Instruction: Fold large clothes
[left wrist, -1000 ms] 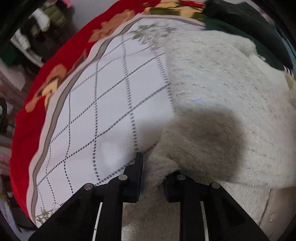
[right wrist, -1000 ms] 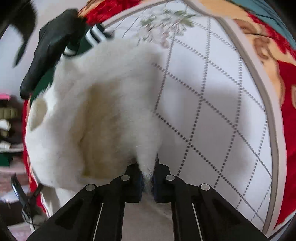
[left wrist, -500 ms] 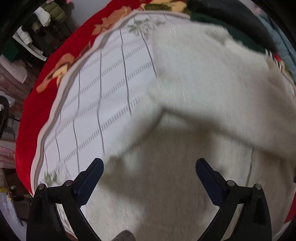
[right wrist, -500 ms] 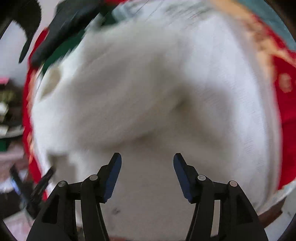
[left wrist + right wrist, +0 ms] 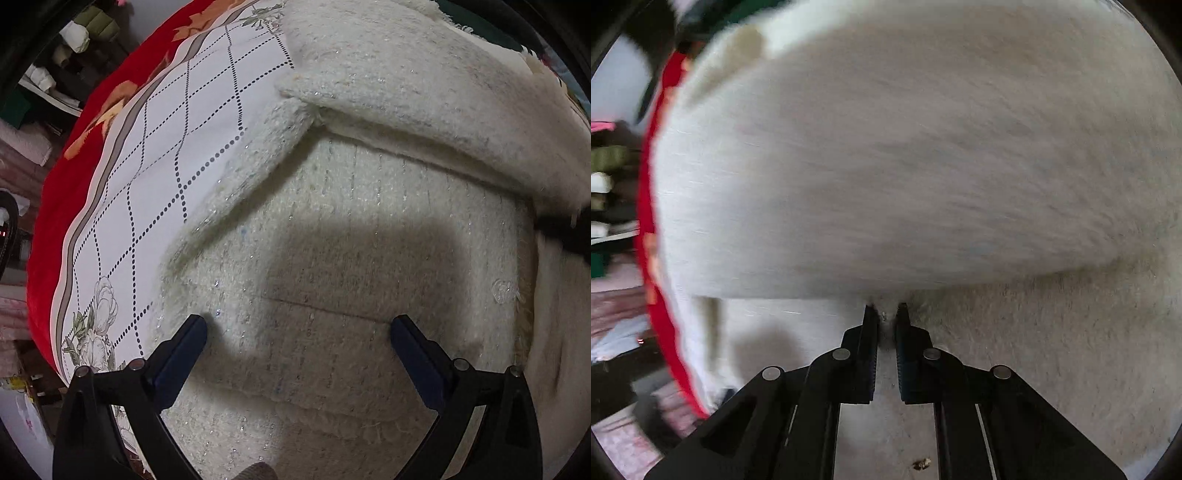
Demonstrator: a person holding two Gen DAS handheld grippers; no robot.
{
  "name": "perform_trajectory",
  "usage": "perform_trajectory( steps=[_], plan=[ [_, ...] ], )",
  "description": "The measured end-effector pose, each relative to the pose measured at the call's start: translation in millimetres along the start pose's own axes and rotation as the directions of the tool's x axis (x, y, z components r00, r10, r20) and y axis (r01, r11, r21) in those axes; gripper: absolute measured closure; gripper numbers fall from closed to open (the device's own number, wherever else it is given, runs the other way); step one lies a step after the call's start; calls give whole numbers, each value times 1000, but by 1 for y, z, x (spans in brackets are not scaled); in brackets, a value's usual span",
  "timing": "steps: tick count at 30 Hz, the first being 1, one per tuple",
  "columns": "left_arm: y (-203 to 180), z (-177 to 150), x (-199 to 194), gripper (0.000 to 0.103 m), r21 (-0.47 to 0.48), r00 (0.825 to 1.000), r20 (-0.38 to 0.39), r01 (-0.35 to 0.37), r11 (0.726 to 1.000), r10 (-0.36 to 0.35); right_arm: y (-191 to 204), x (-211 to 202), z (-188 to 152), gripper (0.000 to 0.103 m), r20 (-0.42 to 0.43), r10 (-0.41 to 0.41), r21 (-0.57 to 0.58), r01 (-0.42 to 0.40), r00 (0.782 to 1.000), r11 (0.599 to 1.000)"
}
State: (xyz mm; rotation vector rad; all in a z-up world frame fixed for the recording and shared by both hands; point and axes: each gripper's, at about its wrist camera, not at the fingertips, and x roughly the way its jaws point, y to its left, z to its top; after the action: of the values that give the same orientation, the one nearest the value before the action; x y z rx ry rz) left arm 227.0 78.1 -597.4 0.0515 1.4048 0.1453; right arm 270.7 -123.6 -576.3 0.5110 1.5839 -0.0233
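A fluffy cream-white garment [image 5: 369,206] lies on the bed, with one part folded over another across the top right. My left gripper [image 5: 295,328] is wide open just above the garment, holding nothing. In the right wrist view the same garment [image 5: 905,166] fills the frame, blurred. My right gripper [image 5: 886,314] is shut on a fold of the cream garment at its fingertips.
The bed cover [image 5: 147,184] is white with a dotted diamond grid and a red flowered border [image 5: 62,192] on the left. Dark clothes [image 5: 480,33] lie beyond the garment. Piled items [image 5: 609,184] stand past the bed's left edge.
My left gripper let go of the garment and opened wide. My right gripper opened half a second ago and has shut again on a fold of the garment.
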Motion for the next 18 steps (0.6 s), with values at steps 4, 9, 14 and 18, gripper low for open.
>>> perform_trajectory(
  steps=[4,9,14,18],
  plan=[
    [4,-6,-6,1,4,1000,-11,1,1000,-1,7,13,10,90,-50,-27,-25,26,998,999],
    [7,-1,-37,1,-31,999,10,45,999,-45,-24,-16,22,47,-125,73,-32,-78,989,996],
    [-34,14,-68,1,33,990,89,105,994,-107,-86,-123,33,39,69,-63,-4,64,996,998],
    [-80,24,-44,1,108,994,86,62,992,-71,-158,-140,58,39,158,-232,50,227,960,973]
  ],
)
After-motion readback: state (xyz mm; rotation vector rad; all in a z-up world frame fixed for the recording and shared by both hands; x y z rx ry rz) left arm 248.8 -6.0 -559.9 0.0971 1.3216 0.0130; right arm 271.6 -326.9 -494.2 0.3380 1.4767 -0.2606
